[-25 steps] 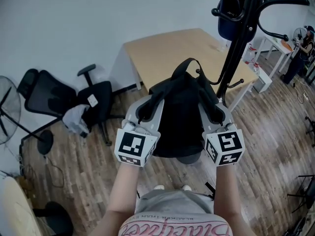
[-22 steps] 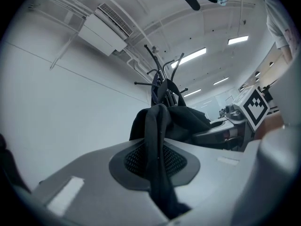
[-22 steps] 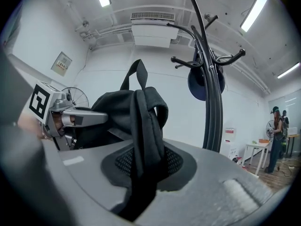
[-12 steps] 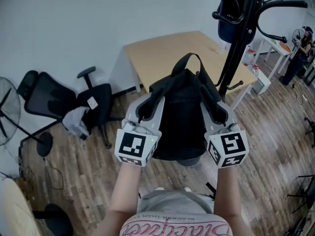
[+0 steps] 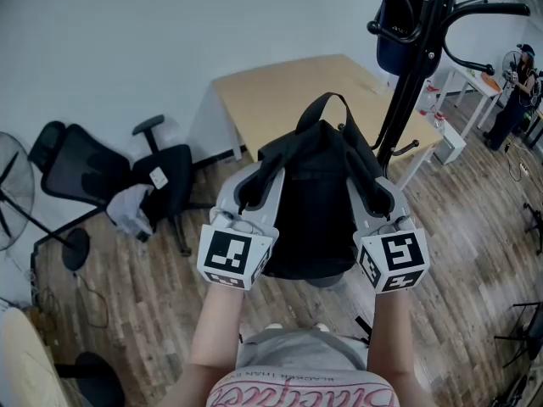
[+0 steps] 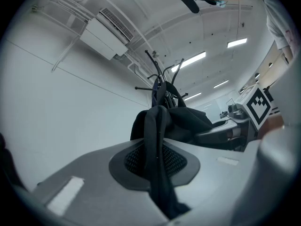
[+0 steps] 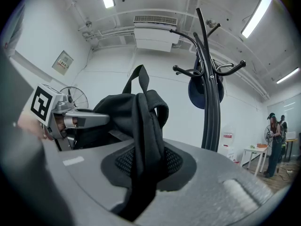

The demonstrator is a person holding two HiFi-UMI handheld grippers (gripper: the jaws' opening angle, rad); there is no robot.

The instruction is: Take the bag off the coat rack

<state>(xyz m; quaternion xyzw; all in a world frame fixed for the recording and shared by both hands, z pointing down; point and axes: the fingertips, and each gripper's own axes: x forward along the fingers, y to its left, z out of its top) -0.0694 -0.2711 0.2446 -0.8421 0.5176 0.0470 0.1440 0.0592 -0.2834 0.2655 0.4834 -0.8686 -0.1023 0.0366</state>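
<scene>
A black backpack (image 5: 312, 200) hangs in the air between my two grippers, off the rack and in front of the person. My left gripper (image 5: 251, 195) is shut on its left shoulder strap (image 6: 157, 164). My right gripper (image 5: 374, 195) is shut on the right shoulder strap (image 7: 143, 164). The bag's top loop (image 5: 327, 108) stands up free. The black coat rack (image 5: 416, 66) rises just behind and to the right, with a dark blue item (image 5: 396, 32) still on a hook. In the right gripper view the rack (image 7: 209, 98) stands beyond the bag (image 7: 127, 114).
A light wooden table (image 5: 318, 91) stands behind the bag against the wall. A black office chair (image 5: 110, 176) and a standing fan (image 5: 13, 193) are at the left. At the far right are a white table (image 5: 479, 87) and a person (image 5: 516, 96). The floor is wood planks.
The bag and both grippers have lifted slightly and shifted a little right, away from the rack's hook. Both grips stay as they were.
</scene>
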